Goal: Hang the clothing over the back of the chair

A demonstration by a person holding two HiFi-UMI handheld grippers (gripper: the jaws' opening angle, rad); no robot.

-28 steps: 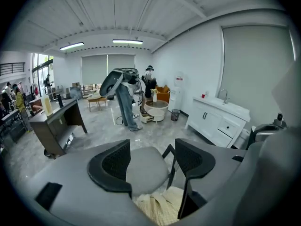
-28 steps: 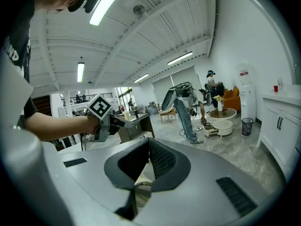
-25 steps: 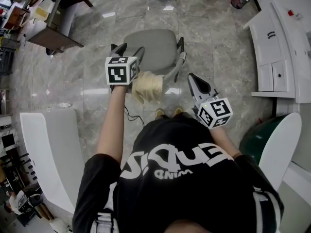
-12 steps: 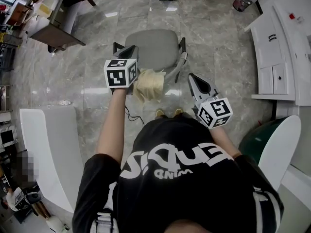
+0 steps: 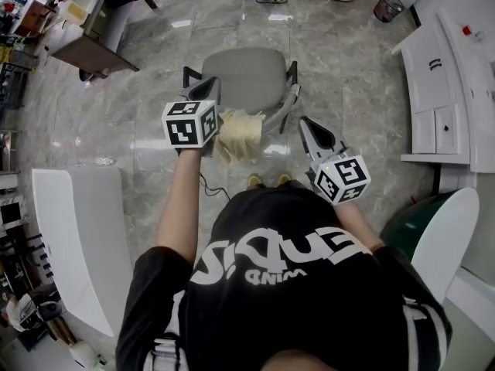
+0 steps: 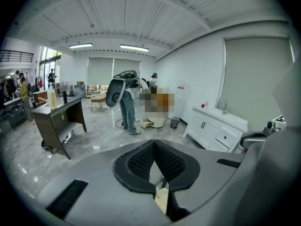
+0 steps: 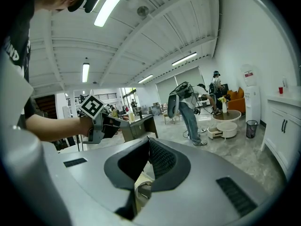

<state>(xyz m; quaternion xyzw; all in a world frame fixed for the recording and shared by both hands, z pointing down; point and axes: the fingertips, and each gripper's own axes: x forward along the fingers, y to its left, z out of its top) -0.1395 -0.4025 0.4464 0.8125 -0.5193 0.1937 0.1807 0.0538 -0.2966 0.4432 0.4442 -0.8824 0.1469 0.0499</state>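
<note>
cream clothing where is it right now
Head view, centre: the cream clothing hangs bunched at the grey chair's near side, pinched at its left edge by the left gripper, whose jaws have just closed on it.

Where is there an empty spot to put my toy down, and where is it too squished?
The chair seat is bare, between its armrests. The floor between the chair and the white cabinet is bare too. It's crowded at the chair's near edge, where the clothing lies with the left gripper and right gripper close by.
</note>
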